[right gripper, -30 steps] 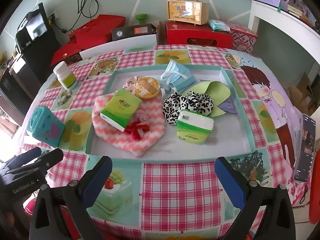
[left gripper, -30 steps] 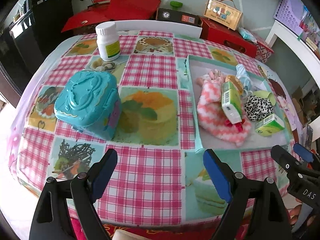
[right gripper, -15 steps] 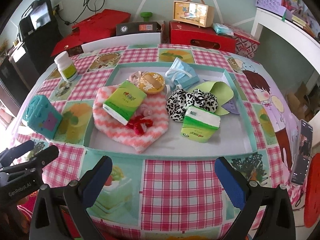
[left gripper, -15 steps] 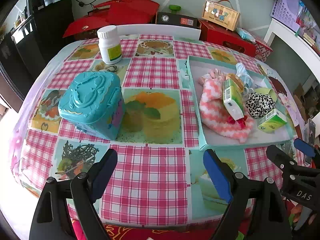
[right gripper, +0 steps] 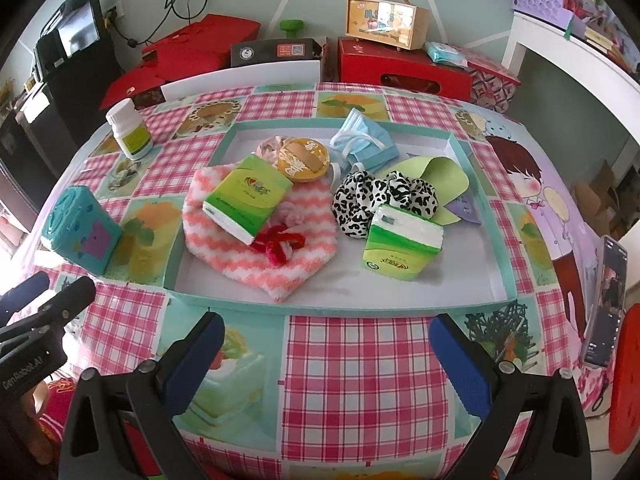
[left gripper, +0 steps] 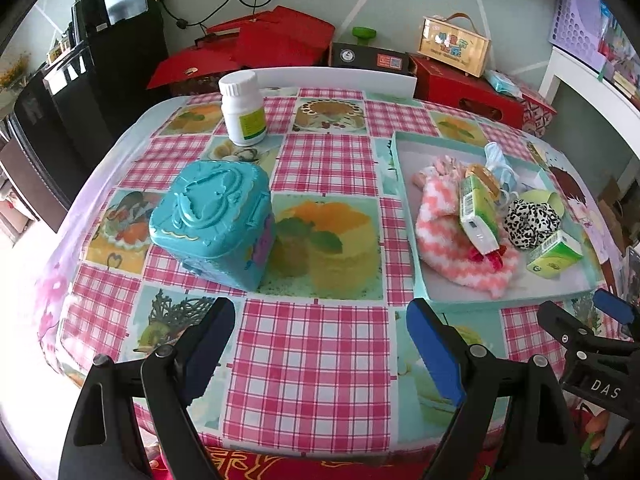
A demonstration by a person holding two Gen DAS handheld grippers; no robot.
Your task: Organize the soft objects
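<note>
I hold my left gripper [left gripper: 320,344] and right gripper [right gripper: 326,354] spread wide and empty above the tablecloth, just short of the teal tray [right gripper: 496,216], where the pink-and-white fuzzy cloth [right gripper: 256,248], two green tissue packs and leopard scrunchie [right gripper: 384,196] lie.

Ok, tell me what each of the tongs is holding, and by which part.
Nothing is held. The left tongs and the right tongs both stand open over the tablecloth, short of the tray.
</note>
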